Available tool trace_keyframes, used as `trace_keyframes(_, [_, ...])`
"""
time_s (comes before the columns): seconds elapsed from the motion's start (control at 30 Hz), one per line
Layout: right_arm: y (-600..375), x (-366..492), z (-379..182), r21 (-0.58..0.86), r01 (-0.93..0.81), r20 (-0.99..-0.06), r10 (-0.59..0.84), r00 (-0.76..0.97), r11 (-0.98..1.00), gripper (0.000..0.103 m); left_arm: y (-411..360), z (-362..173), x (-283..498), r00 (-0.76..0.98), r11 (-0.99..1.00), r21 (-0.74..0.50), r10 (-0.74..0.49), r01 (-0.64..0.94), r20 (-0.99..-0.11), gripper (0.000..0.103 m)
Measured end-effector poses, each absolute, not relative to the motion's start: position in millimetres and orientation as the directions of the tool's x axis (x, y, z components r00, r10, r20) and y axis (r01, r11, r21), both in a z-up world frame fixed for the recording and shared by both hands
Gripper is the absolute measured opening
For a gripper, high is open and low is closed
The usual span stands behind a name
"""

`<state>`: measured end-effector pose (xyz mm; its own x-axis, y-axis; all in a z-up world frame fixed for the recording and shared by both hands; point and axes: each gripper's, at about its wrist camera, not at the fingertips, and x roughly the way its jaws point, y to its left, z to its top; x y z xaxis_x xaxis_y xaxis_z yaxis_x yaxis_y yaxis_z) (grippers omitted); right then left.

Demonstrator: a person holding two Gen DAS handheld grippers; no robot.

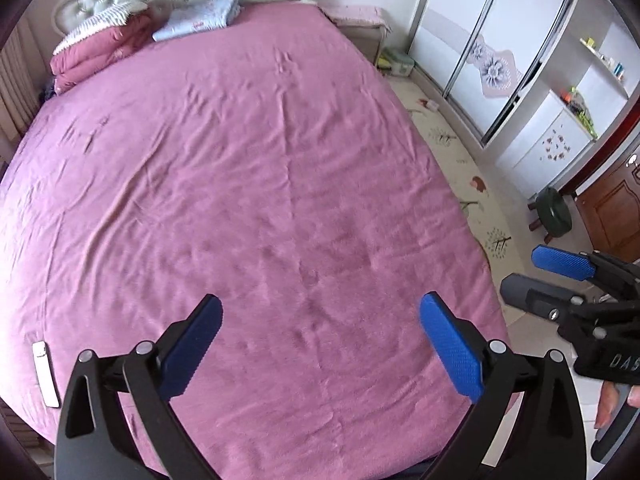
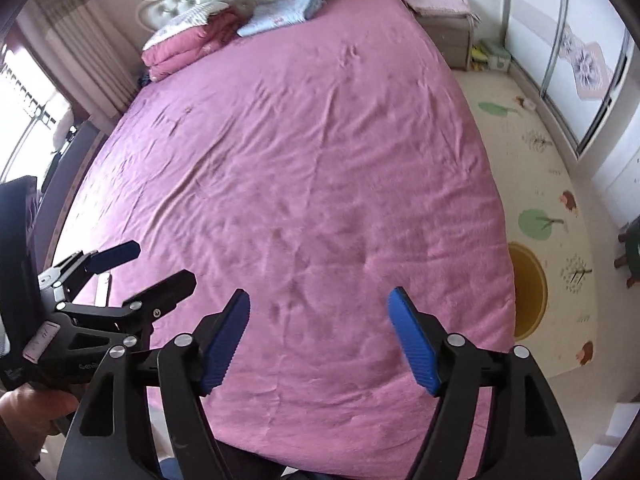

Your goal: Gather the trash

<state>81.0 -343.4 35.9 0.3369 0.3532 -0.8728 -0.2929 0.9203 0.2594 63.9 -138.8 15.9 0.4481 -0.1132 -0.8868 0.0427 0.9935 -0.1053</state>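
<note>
Left hand-held gripper (image 1: 320, 316) spread wide, empty, right hand-held gripper (image 2: 318, 312) parted, empty, above pink bedsheet (image 1: 240, 160)

White raised letters reading "DAS" are showing on the black body of the right tongs (image 1: 520, 276) at the right edge of the left wrist view; the frame edge is cutting the word off there. In the right wrist view, pale letters starting "Gen" are showing on the black body of the left tongs (image 2: 160, 264), and the right tongs' own arm is covering the rest of that word. A small light label on the same body is carrying marks too blurred to read. No other writing is showing clearly enough to read.
</note>
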Motion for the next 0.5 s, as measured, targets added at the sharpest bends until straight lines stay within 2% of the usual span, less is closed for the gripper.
trace_keyframes(0.27, [-335.6,61.2,70.7,0.295,-0.291,-0.839,0.392,0.376,0.91,0.074,-122.3,60.5,35.6,0.509,0.994,-0.107,-0.104,0.022,-0.855,0.099])
trace_keyframes(0.37, [-338.0,54.4,85.2,0.304,-0.277,-0.819,0.398,0.413,0.912,0.082,-119.3,70.8,27.8,0.533,0.996,-0.083,-0.077,0.013,-0.843,0.099])
trace_keyframes(0.5, [-339.6,45.5,100.9,0.351,-0.269,-0.784,0.438,0.44,0.897,0.087,-118.1,87.0,15.7,0.579,0.999,-0.034,-0.024,-0.007,-0.815,0.099])
